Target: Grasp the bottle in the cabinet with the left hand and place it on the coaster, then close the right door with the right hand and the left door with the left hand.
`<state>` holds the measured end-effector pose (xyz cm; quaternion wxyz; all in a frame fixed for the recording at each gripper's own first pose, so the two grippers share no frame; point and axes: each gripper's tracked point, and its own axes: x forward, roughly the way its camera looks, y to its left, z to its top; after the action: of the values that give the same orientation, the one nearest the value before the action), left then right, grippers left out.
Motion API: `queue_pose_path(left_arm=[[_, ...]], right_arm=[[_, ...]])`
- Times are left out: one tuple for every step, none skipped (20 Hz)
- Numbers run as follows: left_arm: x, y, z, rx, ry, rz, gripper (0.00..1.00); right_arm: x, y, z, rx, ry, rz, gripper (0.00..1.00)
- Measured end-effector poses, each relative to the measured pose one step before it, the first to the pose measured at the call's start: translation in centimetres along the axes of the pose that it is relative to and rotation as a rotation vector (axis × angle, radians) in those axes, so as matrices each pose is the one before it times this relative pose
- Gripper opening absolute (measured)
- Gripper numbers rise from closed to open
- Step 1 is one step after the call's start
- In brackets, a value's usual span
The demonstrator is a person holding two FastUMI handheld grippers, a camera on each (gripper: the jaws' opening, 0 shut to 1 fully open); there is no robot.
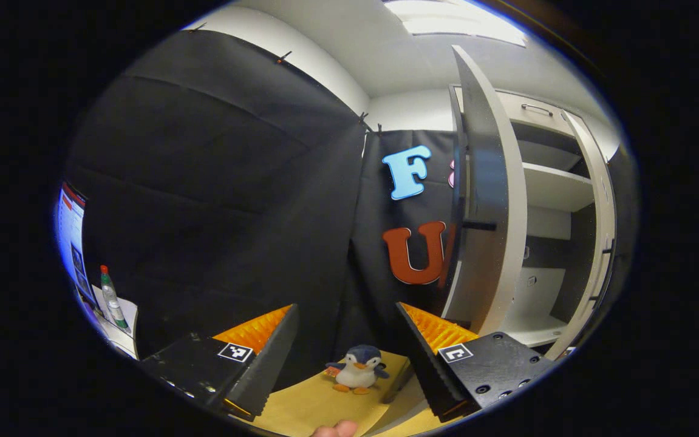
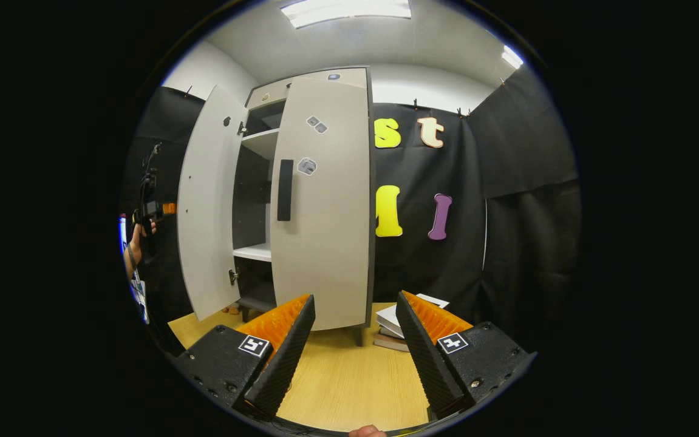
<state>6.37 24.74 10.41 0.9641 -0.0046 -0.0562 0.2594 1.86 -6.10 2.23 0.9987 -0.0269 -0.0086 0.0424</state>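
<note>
While ridged fingers point(image 2: 291, 325) gape, flat matte right door point(image 2: 325, 206) looks shut.

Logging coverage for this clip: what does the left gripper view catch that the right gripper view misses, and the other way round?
Left gripper view: a toy penguin on the table, a small bottle far to the left, and the cabinet's bare shelves past the open left door.

Right gripper view: the right door swung nearly shut, a stack of books beside the cabinet, and the other hand-held gripper raised in a hand.

Both: the white cabinet, the wooden table, open fingers in front.
</note>
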Motion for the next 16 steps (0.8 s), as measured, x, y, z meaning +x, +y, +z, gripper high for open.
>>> queue_pose_path(left_arm=[[0.222,-0.262,-0.528,-0.00637,0.01905,-0.00458,0.95],[0.021,-0.309,-0.560,0.00068,0.02182,-0.01309,0.94],[0.024,-0.248,-0.284,0.00051,0.00706,-0.01266,0.94],[0.168,-0.312,0.007,-0.01026,0.00052,-0.01389,0.94],[-0.092,-0.280,-0.193,-0.01275,0.01291,-0.01487,0.94],[-0.271,-0.471,-0.034,-0.00966,0.00450,-0.01356,0.94],[-0.573,-0.779,-0.150,-0.00196,0.00334,-0.01347,0.94],[-0.445,-0.761,-0.101,0.00355,0.00088,-0.01424,0.94],[-0.209,-0.685,-0.056,0.00518,0.00467,-0.01907,0.94],[-0.122,-0.949,-0.056,0.00326,0.00178,-0.02248,0.94],[-0.036,-1.080,-0.187,0.00333,0.00610,-0.02927,0.93],[-0.089,-1.314,-0.164,0.00238,0.00342,-0.03897,0.93],[0.046,-1.659,-0.463,-0.00196,0.00873,-0.04866,0.93],[0.315,-1.357,-0.232,-0.00211,0.00275,-0.04106,0.93],[0.316,-1.586,-0.468,-0.00576,-0.00228,-0.04588,0.93],[0.267,-0.864,-0.398,-0.01297,0.00565,-0.03015,0.94]], right_arm=[[-0.017,-0.072,0.037,0.00358,-0.00360,-0.00467,0.83],[-0.046,-0.151,-0.215,0.00312,0.00121,-0.00388,0.83],[0.004,-0.053,-0.094,0.00328,0.00131,-0.00270,0.83],[0.073,0.020,-0.156,0.00261,0.00180,-0.00046,0.83],[0.111,0.036,-0.031,0.00245,0.00152,0.00211,0.83],[0.024,0.150,-0.070,0.00193,0.00033,0.00227,0.83],[-0.095,0.085,0.047,0.00210,-0.00242,0.00198,0.83],[-0.053,0.091,0.061,0.00189,-0.00444,0.00132,0.83],[-0.061,0.046,0.071,0.00087,-0.00375,0.00041,0.83],[-0.063,-0.092,0.024,-0.00023,-0.00401,0.00011,0.83],[-0.031,-0.010,0.115,-0.00223,-0.00292,0.00047,0.83],[0.004,-0.020,-0.028,-0.00400,0.00046,-0.00231,0.83],[-0.027,-0.258,-0.033,-0.00365,0.00293,-0.00484,0.83],[-0.019,-0.110,0.056,-0.00001,-0.00013,-0.00402,0.83],[-0.202,-0.227,0.064,0.00283,-0.00053,-0.00619,0.83],[-0.208,-0.199,-0.035,0.00385,-0.00135,-0.00866,0.83]])
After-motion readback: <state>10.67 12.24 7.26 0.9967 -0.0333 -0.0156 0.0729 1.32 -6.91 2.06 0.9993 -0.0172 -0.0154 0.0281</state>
